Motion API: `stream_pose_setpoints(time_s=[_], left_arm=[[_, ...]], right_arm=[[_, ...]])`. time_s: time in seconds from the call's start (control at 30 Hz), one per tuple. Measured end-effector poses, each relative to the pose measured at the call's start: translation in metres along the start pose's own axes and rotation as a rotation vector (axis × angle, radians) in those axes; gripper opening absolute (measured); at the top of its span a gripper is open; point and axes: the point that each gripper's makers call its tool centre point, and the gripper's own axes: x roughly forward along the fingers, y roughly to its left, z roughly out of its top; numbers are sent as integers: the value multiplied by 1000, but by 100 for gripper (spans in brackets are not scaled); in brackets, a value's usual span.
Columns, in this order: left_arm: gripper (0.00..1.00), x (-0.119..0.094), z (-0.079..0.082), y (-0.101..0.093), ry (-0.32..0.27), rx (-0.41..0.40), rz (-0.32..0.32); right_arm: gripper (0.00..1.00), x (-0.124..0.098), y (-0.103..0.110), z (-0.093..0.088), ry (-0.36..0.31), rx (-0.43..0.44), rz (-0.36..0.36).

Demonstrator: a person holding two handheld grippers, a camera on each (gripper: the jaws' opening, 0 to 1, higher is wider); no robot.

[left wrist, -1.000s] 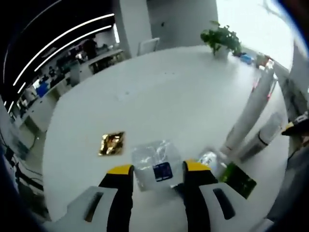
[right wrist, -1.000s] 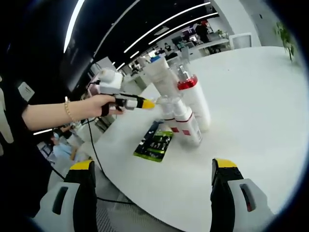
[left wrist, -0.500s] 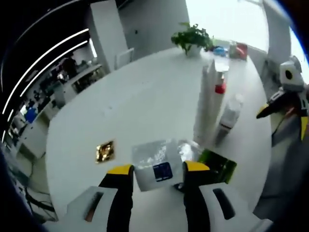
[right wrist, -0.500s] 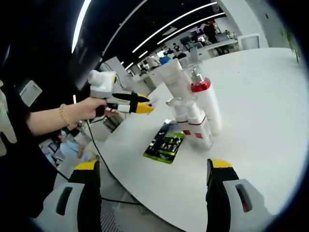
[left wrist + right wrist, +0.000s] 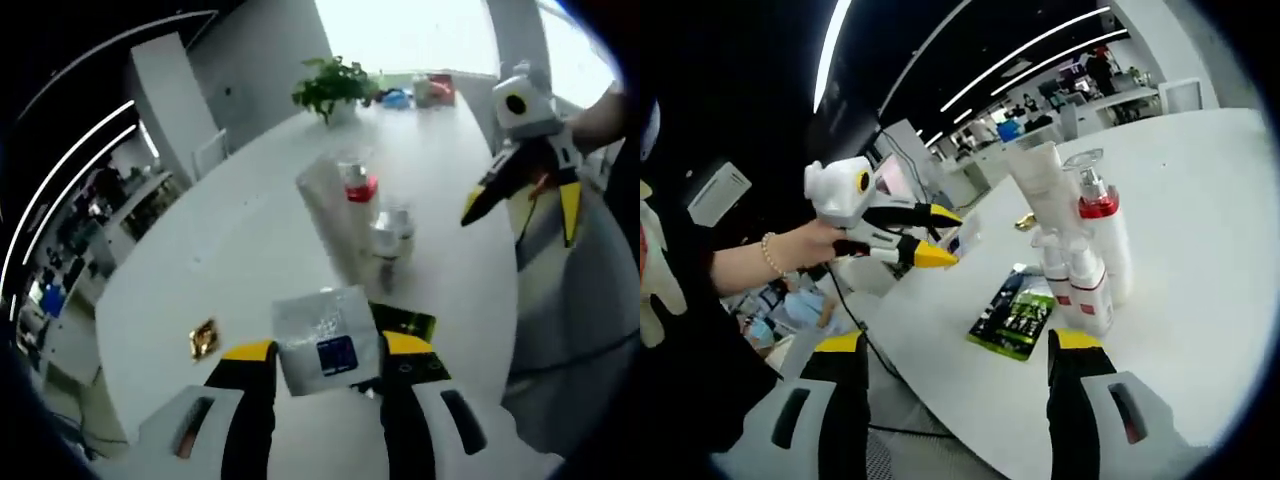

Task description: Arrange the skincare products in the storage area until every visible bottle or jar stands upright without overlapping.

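Clear sachet [image 5: 322,341] with a blue label, clamped between the left gripper [image 5: 322,352] jaws above the table [image 5: 240,250] edge. Bottles [image 5: 1080,255] upright near that edge, green packet [image 5: 1018,312] beside. Gold sachet [image 5: 203,338] apart. Right gripper [image 5: 958,345]: jaws wide, holding nothing.

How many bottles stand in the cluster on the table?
4: a tall white tube, a red-collared pump bottle beside it, and two small bottles in front. More may be hidden behind.

Upright bottles [image 5: 1080,265], clustered, touching
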Motion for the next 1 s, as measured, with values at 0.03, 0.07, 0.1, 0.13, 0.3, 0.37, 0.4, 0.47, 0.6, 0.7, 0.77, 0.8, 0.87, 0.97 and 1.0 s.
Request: stream_pose_setpoints(time_s=[0.03,0.07,0.1,0.13,0.3,0.37,0.4,0.47,0.6,0.7,0.77,0.8,0.87,0.97,1.0], left_arm=[[36,-3,1,-3,-2,12,-6],[36,-5,2,-5,3,27,-8],[36,-8,4,-8,4,42,-13],[36,-11,8,-13,-1,44,-20],[36,-24,19,-24,-17,98,-66],[36,-27,23,-28,-22,116,-82],[36,-29,26,-32,-25,129,-96],[36,-34,32,-41,-28,156,-130],[36,-41,44,-53,-36,212,-170],[36,-46,49,-62,-33,254,-201],[36,-49,53,-69,-32,280,-224],[36,-49,53,-70,-31,288,-234],[36,-52,56,-75,-27,315,-244],[36,-53,59,-79,-22,342,-259],[36,-54,59,-81,-20,349,-269]], right_arm=[[64,1,3,2,0,-7,13],[62,2,4,4,1,-13,23],[60,3,5,7,0,-11,32],[58,4,6,8,-2,-7,42],[50,8,13,17,2,-4,84],[47,9,15,20,1,-4,99],[46,10,16,21,3,-1,106],[45,11,17,23,4,13,120],[43,15,20,30,-14,70,145],[41,17,25,34,-25,124,181],[38,19,26,34,-23,128,187],[35,20,27,34,-21,131,193],[32,22,33,33,-11,145,216],[28,24,39,33,-9,165,237],[25,25,39,32,-9,172,239]])
